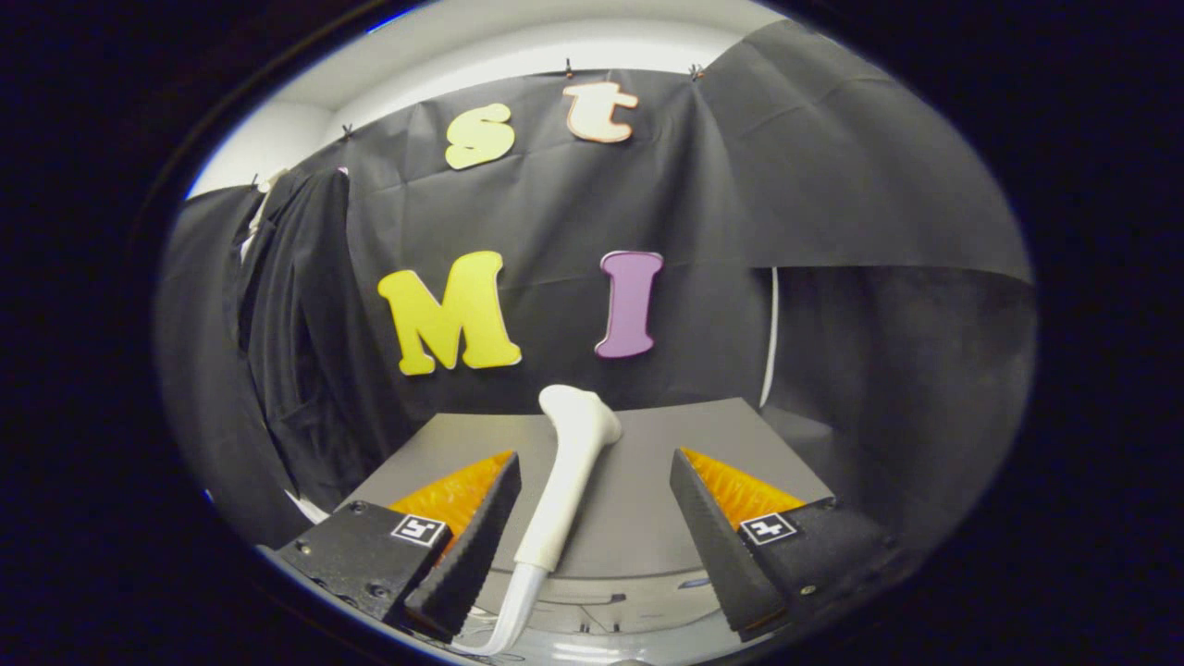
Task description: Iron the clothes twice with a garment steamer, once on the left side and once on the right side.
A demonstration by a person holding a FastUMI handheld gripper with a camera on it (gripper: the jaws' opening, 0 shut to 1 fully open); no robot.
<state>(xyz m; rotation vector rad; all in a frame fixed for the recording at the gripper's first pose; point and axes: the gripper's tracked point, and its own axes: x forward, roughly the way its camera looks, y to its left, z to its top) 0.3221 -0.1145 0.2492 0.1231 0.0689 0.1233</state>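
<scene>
Gripper view. The gripper (592, 518) is seen with its two fingers spread wide apart; nothing is pressed between them.

The garment steamer (572, 472), a white handheld unit, is laid on a grey table (647, 518). It is positioned in the gap between the fingers, nearer to the left finger than to the right one. Whether the left finger is touched by the handle cannot be told; the right finger is clearly kept apart from it. The steamer's head is pointed away from the gripper, towards the far edge of the table, and is turned slightly to the right. A white hose (511, 615) is attached at the near end of the handle and is run off the near edge of the table, curving to the left.

The clothes (296, 314), a dark garment, are hung at the left, beyond the left finger and past the table's left side, against the black cloth wall (832, 203).
</scene>
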